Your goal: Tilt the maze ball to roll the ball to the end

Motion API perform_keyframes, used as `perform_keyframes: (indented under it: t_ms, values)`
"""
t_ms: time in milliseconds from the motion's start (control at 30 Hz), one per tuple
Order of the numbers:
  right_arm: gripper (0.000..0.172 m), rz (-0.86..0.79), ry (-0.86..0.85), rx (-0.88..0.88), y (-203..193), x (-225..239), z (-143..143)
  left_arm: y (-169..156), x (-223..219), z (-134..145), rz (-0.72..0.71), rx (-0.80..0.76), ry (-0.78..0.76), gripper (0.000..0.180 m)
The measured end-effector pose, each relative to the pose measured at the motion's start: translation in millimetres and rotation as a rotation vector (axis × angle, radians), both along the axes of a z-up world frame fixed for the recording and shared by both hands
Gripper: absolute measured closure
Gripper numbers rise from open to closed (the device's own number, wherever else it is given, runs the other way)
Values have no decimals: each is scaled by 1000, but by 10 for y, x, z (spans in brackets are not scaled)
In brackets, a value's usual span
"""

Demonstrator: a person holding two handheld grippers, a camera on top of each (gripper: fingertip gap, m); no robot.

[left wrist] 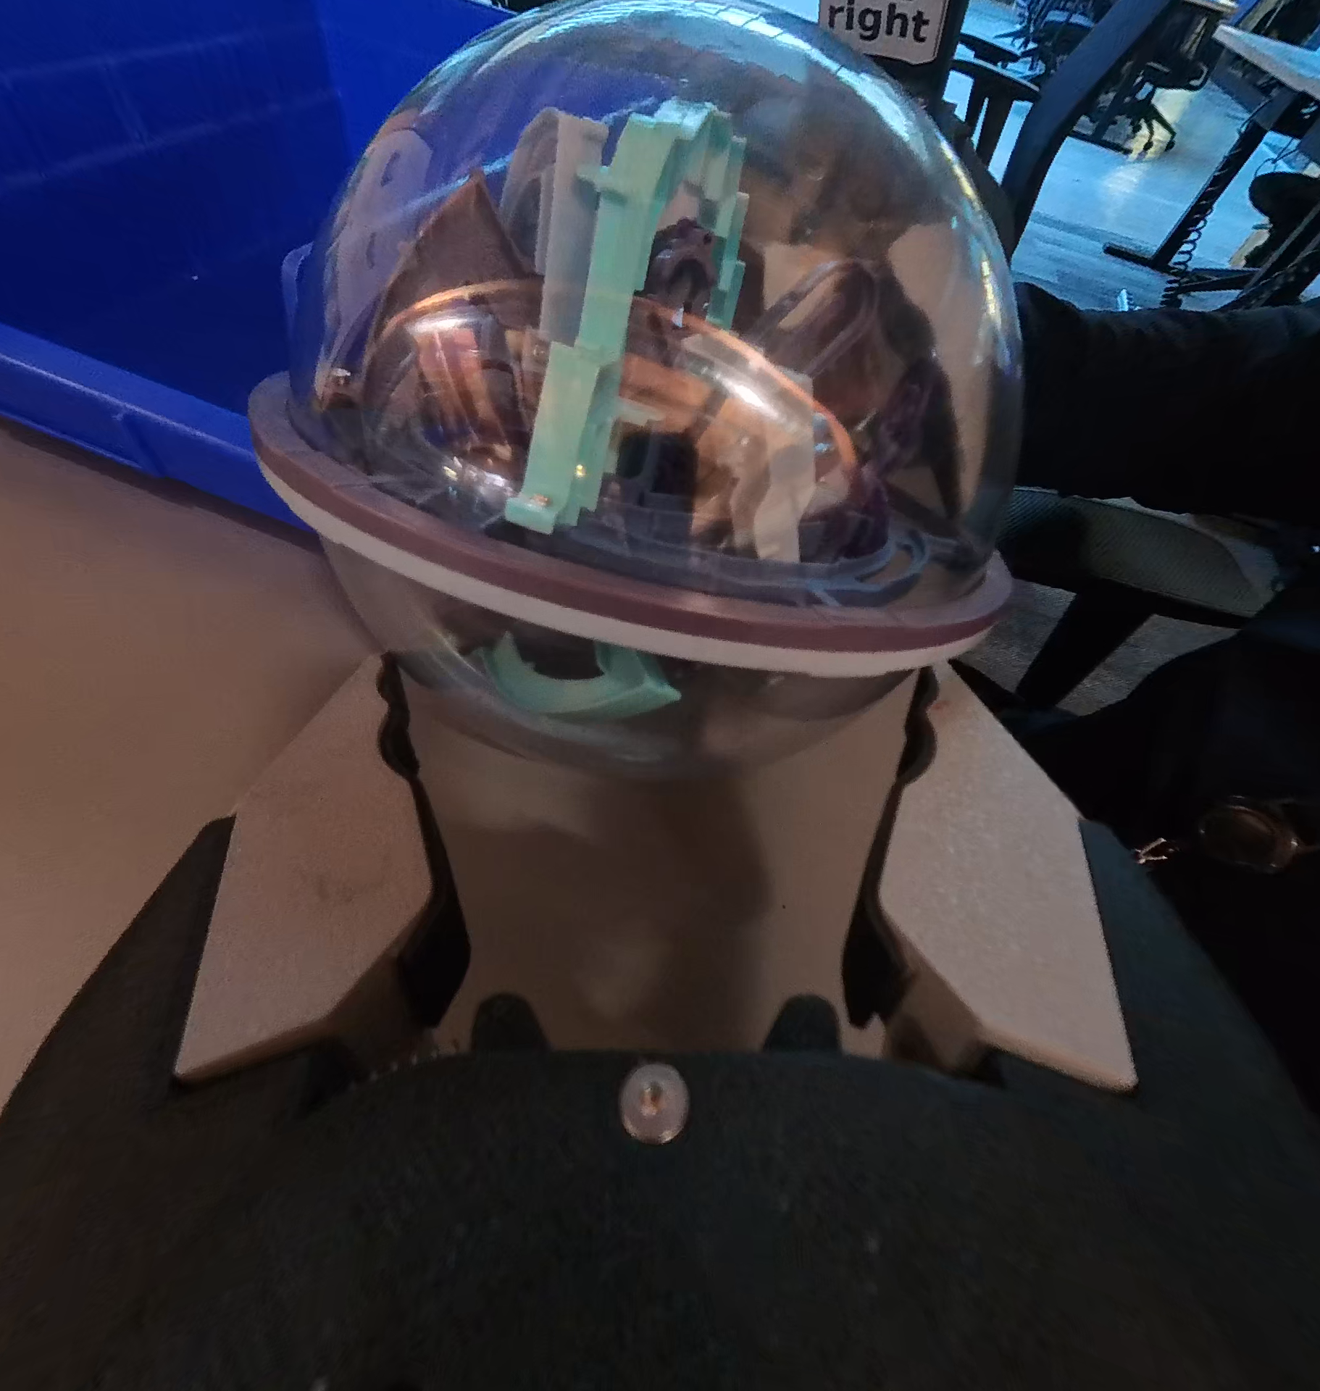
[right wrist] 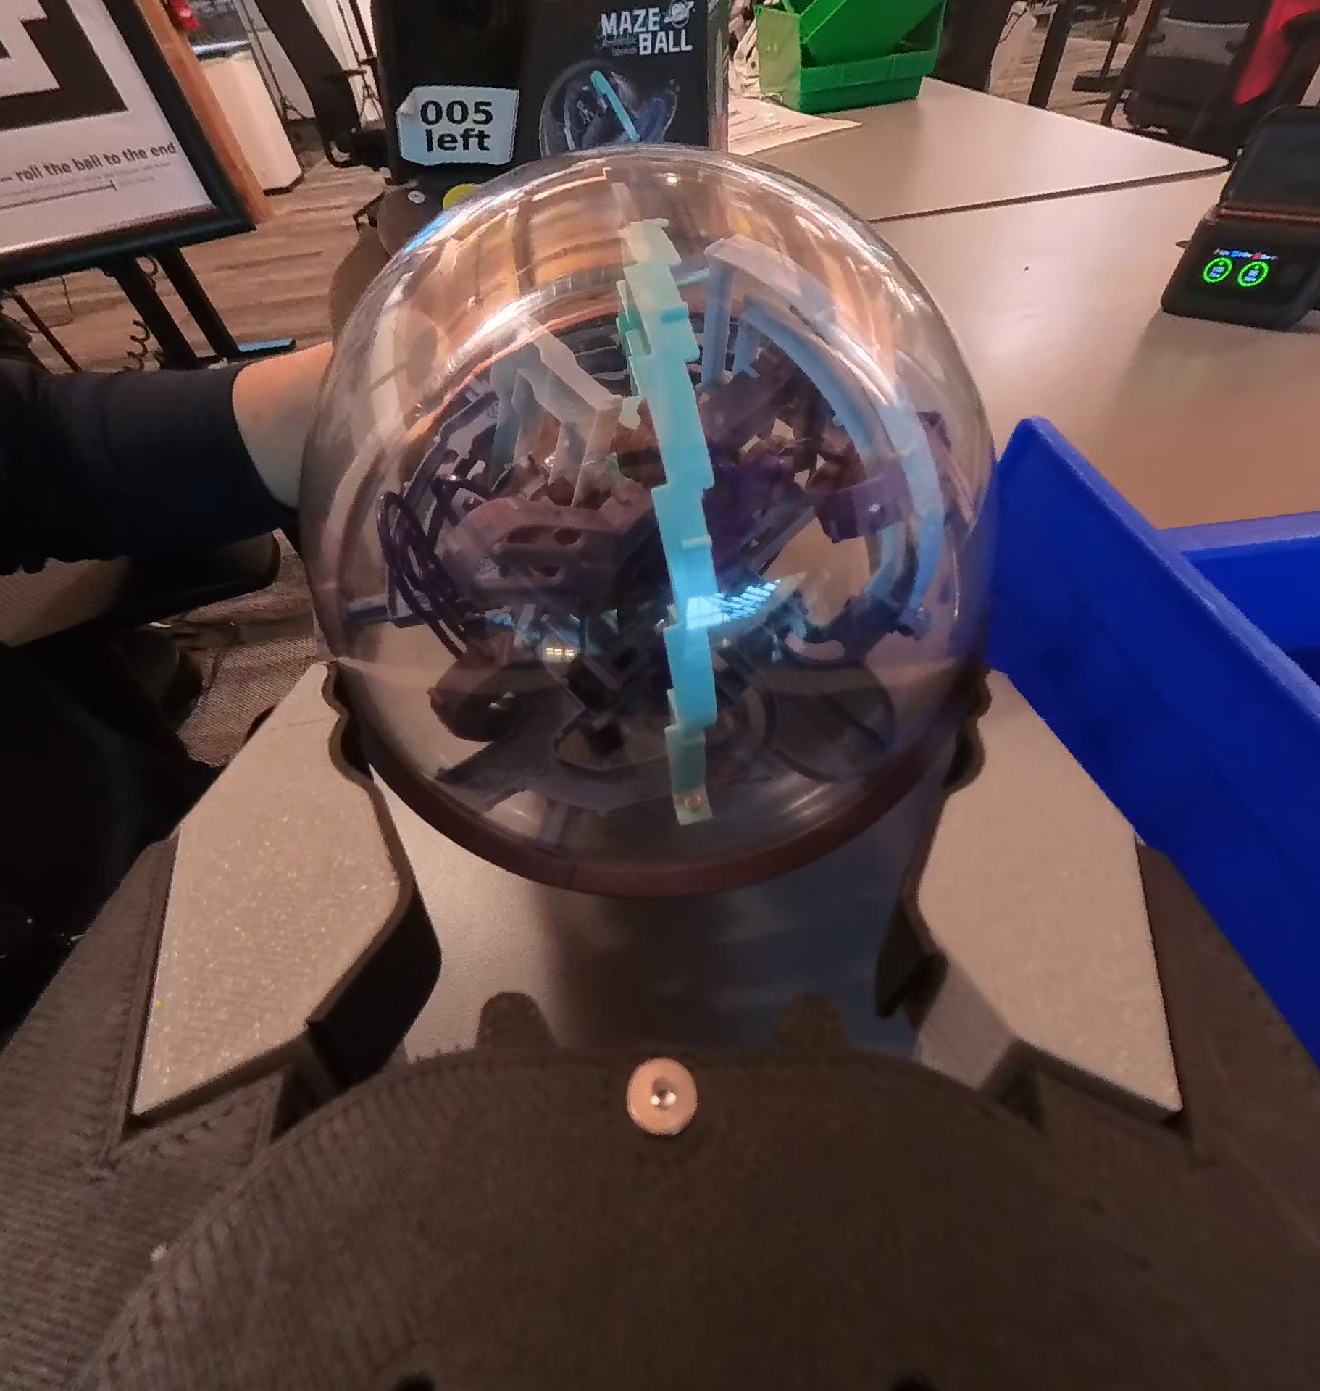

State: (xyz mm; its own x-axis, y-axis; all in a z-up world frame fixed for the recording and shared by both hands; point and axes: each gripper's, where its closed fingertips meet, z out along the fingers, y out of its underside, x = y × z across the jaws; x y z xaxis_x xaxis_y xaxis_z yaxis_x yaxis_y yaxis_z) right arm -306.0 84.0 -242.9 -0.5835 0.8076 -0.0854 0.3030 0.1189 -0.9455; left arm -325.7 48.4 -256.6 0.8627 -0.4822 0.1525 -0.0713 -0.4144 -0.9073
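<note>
L wrist view: maze ball (left wrist: 634, 391) sat dead ahead at 12 o'clock of the left gripper (left wrist: 653, 722), clear sphere w/ maroon-and-white equator band (left wrist: 491, 561). Band ran tilted, high at 9 o'clock, low toward 4 o'clock, so sphere axis leaned to the right. Mint-green track (left wrist: 604, 339) stood near upright inside. Jaws spread wide; the lower hemisphere sat between the two fingertips (left wrist: 397, 722), which appeared to press its flanks, i.e. pinching the ball, though contact on the far side was hard to make out. Blue bin (left wrist: 153, 226) at 10 o'clock, just behind the ball. Dark sleeve (left wrist: 1169, 391) at 3 o'clock, reaching the sphere's far side.

R wrist view: same ball (right wrist: 642, 527) at 12 o'clock of the right gripper (right wrist: 653, 700), band (right wrist: 642, 865) now nearest the camera at 6 o'clock, pale-blue track (right wrist: 683, 527) running 12 to 6. Jaws spread even wider, fingertips (right wrist: 341, 707) hugging the sphere at 9 and 3 o'clock, looked pressed on. Blue bin wall (right wrist: 1131, 640) at 3 o'clock, just beside the ball. Sleeve and hand (right wrist: 273, 436) at 9 o'clock, touching the shell.

Judgement: both grippers equally near, opposed across the sphere; tilt would turn on rolling the pair together. Small ball inside not located.
</note>
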Motion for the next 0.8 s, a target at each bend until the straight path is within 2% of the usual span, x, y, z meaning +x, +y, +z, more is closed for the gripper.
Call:
perform_keyframes:
  t_ms: [167,267,433,500,667,800]
  values:
    - [21,-2,13,22,-5,5,-4,-12,-3,-10,-9,3,33,52]
    - [21,-3,13,24,-3,22,-7,-50,44,4,-60,13,18,45]
    - [21,0,24,38,-21,45,-7,-114,75,133,-116,10,-158,42]
    - [21,-3,33,51,-29,49,-6,-126,92,206,-118,3,-248,35]
    - [23,-18,64,103,-41,47,-3,-80,48,318,-37,-94,-468,38]
    - [23,-22,72,127,-60,41,3,-35,28,260,-2,-165,-472,47]
